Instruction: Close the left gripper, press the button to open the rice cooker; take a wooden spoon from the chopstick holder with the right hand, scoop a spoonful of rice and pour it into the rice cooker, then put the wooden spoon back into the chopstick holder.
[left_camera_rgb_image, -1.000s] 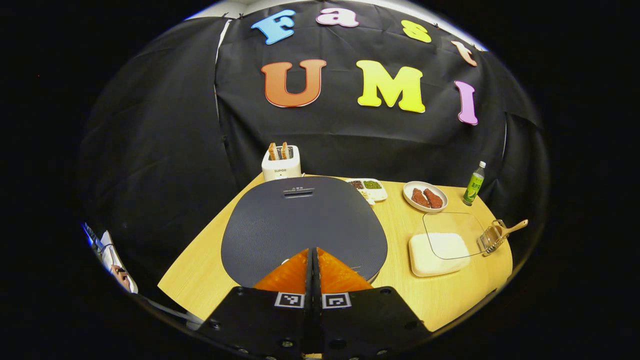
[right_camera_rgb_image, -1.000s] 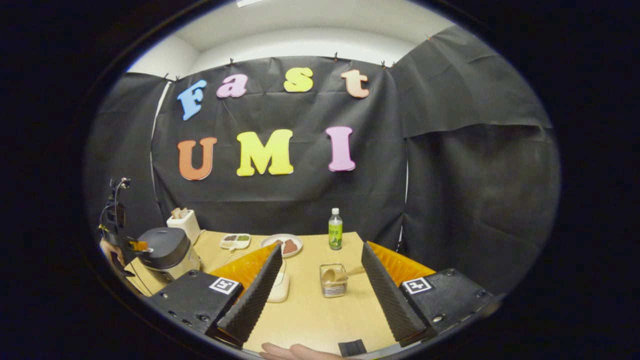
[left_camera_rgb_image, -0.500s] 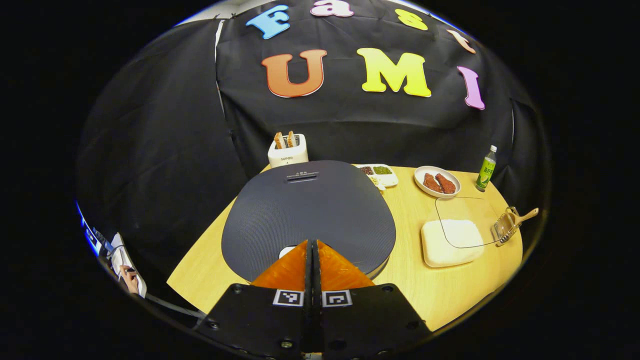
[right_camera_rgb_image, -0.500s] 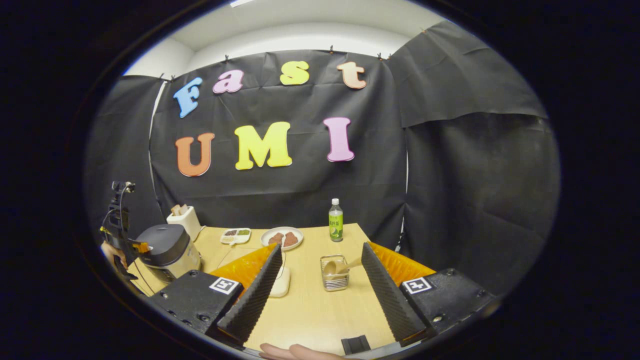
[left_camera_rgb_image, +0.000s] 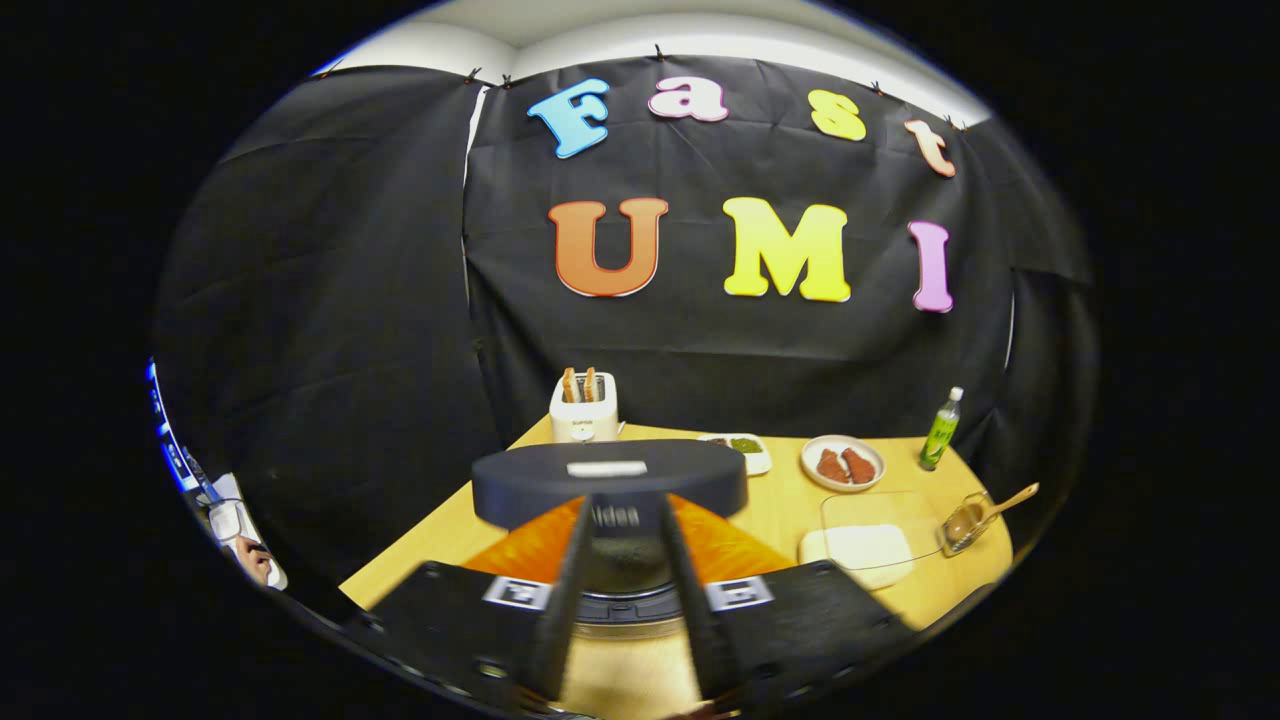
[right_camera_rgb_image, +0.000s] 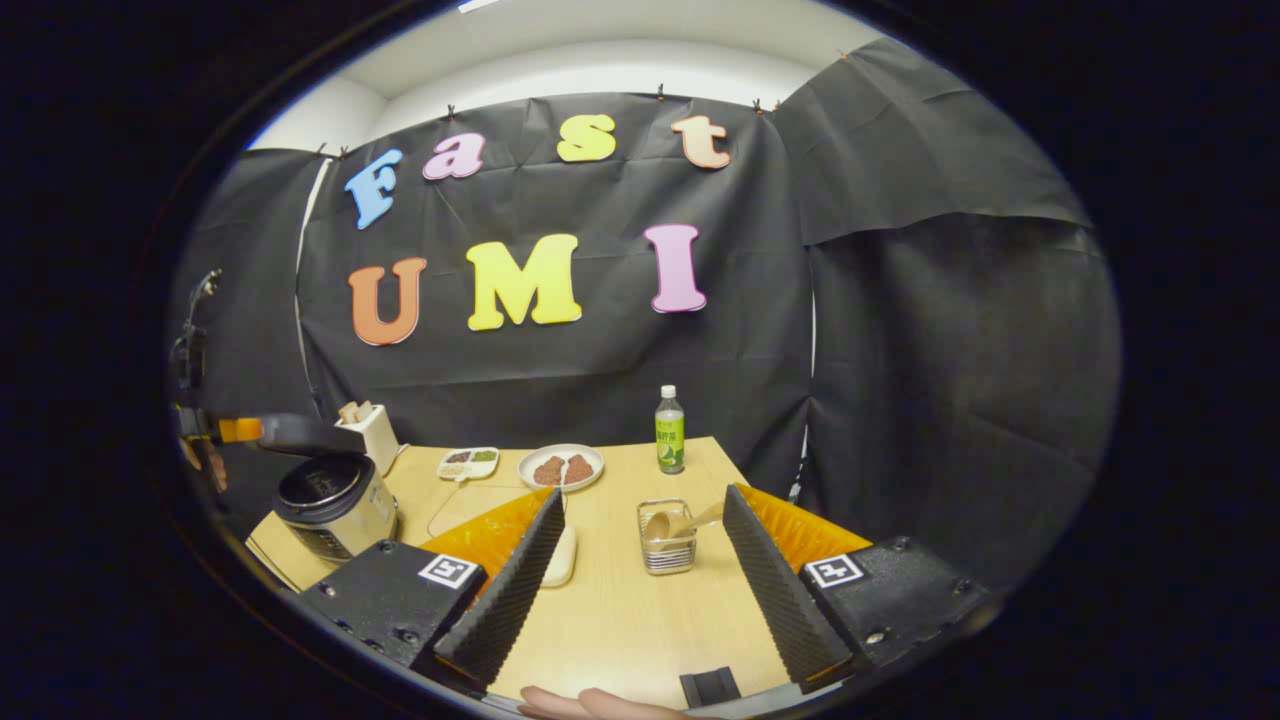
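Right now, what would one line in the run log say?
rice cooker: lid up | left claw: open, at cooker | right claw: open, facing chopstick holder | wooden spoon: in holder

A toaster (left_camera_rgb_image: 584, 412), a green bottle (right_camera_rgb_image: 669, 432) and a plate of meat (right_camera_rgb_image: 561, 467) stand on the table (right_camera_rgb_image: 620, 620).

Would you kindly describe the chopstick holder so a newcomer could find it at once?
Start at the wooden table and find the green bottle by the back wall. Nearer the camera stands the chopstick holder, between the right gripper fingers. It alone is a wire basket with a wooden spoon inside.
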